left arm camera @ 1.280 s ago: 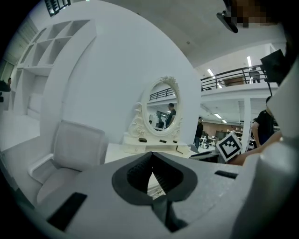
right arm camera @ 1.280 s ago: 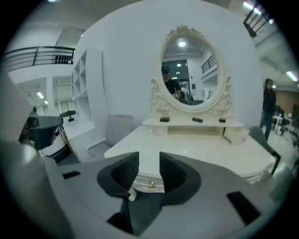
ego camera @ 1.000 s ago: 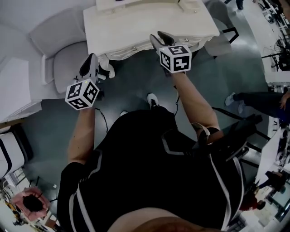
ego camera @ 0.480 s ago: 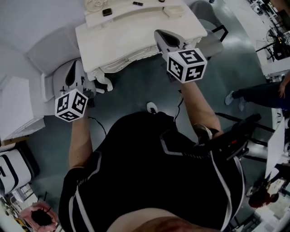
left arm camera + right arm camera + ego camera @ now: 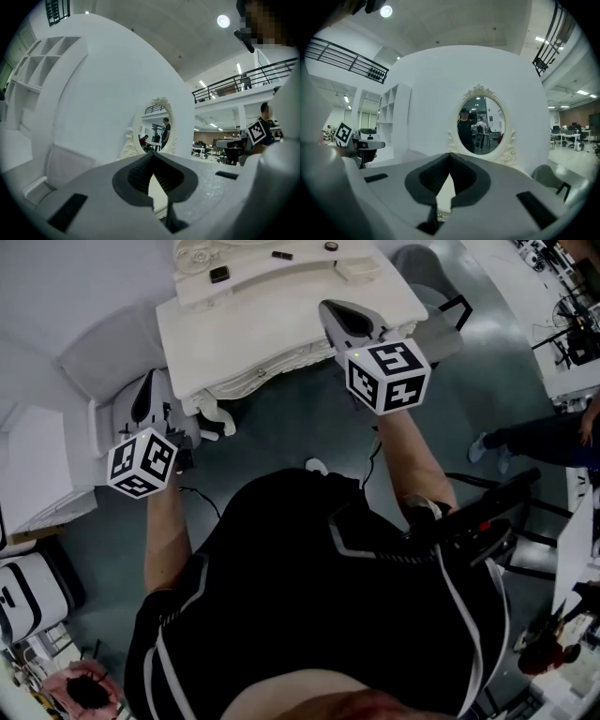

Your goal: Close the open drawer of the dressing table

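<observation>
The cream dressing table [image 5: 281, 324] stands in front of me, and its carved front [image 5: 253, 379] looks flush, with no drawer seen sticking out. My right gripper [image 5: 339, 315] hangs over the table's front right part, shut on nothing. In the right gripper view [image 5: 450, 155] its pads meet, with the oval mirror [image 5: 480, 124] straight ahead. My left gripper [image 5: 150, 397] is to the left of the table, over the grey chair [image 5: 108, 352]. It is shut and empty too [image 5: 152, 154], and the mirror [image 5: 157, 129] shows beyond it.
Small dark items [image 5: 218, 274] lie on the back of the table top. A second chair [image 5: 441, 292] stands at the table's right. A bystander's leg [image 5: 534, 439] is at the right edge. A white shelf unit [image 5: 37, 474] stands at the left.
The right gripper has left the table's front edge and now sits higher over the top, its jaws closed. The left gripper has risen and drifted left toward the chair.
</observation>
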`<state>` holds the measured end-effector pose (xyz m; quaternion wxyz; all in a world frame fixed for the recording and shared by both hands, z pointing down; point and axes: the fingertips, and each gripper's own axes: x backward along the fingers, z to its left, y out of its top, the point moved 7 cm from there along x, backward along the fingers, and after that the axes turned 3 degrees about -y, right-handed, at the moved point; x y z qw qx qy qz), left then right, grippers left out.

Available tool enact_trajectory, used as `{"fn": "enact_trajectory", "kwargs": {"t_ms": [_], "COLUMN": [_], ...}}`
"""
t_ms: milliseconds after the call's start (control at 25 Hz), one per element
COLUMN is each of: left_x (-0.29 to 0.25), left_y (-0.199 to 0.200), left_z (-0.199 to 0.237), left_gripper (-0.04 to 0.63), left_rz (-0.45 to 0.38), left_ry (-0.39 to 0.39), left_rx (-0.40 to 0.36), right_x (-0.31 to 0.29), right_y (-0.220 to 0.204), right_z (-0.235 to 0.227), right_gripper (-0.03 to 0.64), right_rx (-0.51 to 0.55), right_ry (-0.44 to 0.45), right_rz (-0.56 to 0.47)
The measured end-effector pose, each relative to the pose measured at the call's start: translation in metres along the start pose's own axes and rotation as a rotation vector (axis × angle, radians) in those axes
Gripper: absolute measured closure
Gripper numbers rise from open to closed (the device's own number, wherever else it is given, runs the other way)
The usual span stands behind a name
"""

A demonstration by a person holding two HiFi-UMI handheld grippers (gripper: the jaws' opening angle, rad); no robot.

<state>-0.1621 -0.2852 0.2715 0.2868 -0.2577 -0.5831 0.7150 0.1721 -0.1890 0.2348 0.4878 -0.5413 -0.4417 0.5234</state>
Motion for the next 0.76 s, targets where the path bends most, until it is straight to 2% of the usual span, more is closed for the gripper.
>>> {"fn": "enact_trajectory", "kwargs": {"t_ms": [160, 760], "left_x": [-0.008, -0.016], "left_y": [-0.006, 0.004], "left_z": [0.000, -0.003], "left_gripper": [0.591, 0.592], "left_rz": [0.032, 0.026], "left_ry": [0.001, -0.015], "left_rx": [-0.047, -0.047], "right_x": [-0.006, -0.012], "right_y": [0.001, 0.006], "right_z": [-0.004, -0.005], "right_gripper": [0.614, 0.614], "right_rx": [0.000, 0.003], "right_ry": [0.003, 0.019], "right_rz": [-0.003, -0.009]}}
